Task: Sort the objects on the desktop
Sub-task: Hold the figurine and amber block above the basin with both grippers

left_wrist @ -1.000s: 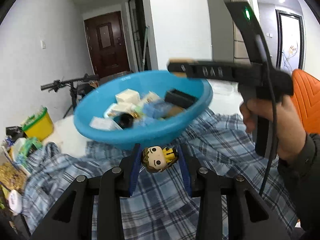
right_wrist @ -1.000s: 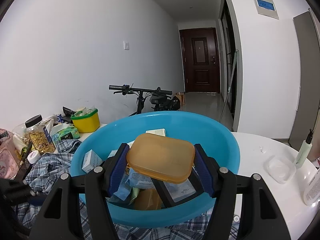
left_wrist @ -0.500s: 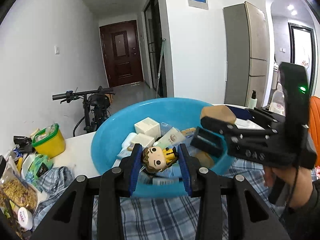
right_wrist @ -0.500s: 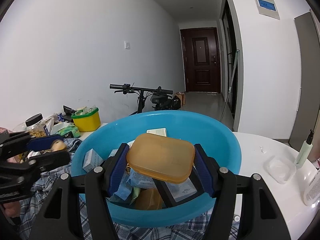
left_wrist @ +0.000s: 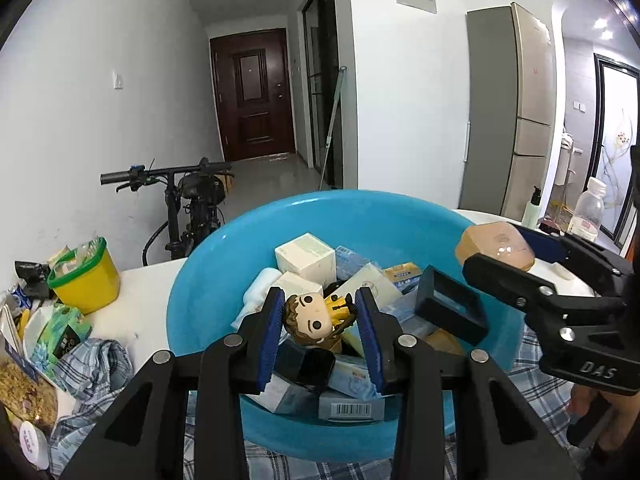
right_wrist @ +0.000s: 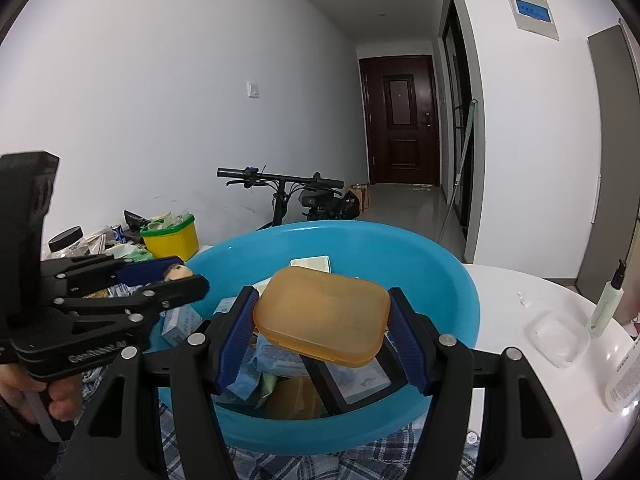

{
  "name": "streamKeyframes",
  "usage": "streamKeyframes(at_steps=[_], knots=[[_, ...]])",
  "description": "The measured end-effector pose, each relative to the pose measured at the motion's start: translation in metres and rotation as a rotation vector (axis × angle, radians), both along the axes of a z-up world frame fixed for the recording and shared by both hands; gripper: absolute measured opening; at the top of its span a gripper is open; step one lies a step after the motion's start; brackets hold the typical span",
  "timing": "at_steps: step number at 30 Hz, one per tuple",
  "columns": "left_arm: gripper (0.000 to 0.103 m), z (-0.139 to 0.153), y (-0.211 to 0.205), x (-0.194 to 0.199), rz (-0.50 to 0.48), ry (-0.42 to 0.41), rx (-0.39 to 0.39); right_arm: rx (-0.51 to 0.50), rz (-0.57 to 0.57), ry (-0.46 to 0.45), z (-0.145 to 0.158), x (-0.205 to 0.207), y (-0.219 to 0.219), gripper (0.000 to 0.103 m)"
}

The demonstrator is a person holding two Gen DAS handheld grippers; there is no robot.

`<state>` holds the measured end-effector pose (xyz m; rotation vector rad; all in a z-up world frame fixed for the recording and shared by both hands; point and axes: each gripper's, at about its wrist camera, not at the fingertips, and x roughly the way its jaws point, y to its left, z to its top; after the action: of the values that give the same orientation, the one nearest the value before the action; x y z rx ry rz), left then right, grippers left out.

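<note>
A blue plastic basin [left_wrist: 224, 276] [right_wrist: 452, 292] holds several small boxes and packets. My left gripper [left_wrist: 320, 320] is shut on a small big-headed figurine [left_wrist: 314, 318] and holds it over the basin's near side. It also shows in the right wrist view [right_wrist: 176, 276] at the basin's left rim. My right gripper [right_wrist: 324, 328] is shut on a flat orange plastic box [right_wrist: 322, 316] and holds it above the basin. In the left wrist view the right gripper [left_wrist: 516, 252] and the box [left_wrist: 494, 244] are over the basin's right rim.
The basin sits on a plaid cloth [left_wrist: 280, 464] on a white table [right_wrist: 512, 304]. A yellow tub with a green rim [left_wrist: 84, 276], snack packets and a jar [right_wrist: 66, 238] lie to the left. A clear lid [right_wrist: 558, 336] and bottles [right_wrist: 608, 304] stand to the right. A bicycle [right_wrist: 296, 196] is behind.
My left gripper has risen and moved forward with the figurine, from in front of the basin to above its contents. My right gripper has held still with the orange box.
</note>
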<state>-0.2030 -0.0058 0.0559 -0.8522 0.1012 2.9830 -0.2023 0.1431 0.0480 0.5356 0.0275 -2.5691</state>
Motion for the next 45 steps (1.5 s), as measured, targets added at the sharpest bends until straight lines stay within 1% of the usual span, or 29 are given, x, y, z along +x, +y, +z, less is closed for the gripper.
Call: streamKeyframes(at_steps=[5, 25, 45], knots=[[0.039, -0.0081, 0.0024, -0.0008, -0.010, -0.004, -0.019, 0.025, 0.006, 0.013, -0.0013, 0.0024, -0.0069, 0.063], [0.039, -0.0090, 0.0053, 0.0001, -0.029, 0.001, -0.016, 0.032, 0.003, 0.016, -0.0027, 0.0026, -0.0090, 0.064], [0.039, -0.0109, 0.0041, -0.0013, -0.021, -0.002, -0.018, 0.038, 0.005, 0.016, -0.0020, 0.0023, -0.0114, 0.064]])
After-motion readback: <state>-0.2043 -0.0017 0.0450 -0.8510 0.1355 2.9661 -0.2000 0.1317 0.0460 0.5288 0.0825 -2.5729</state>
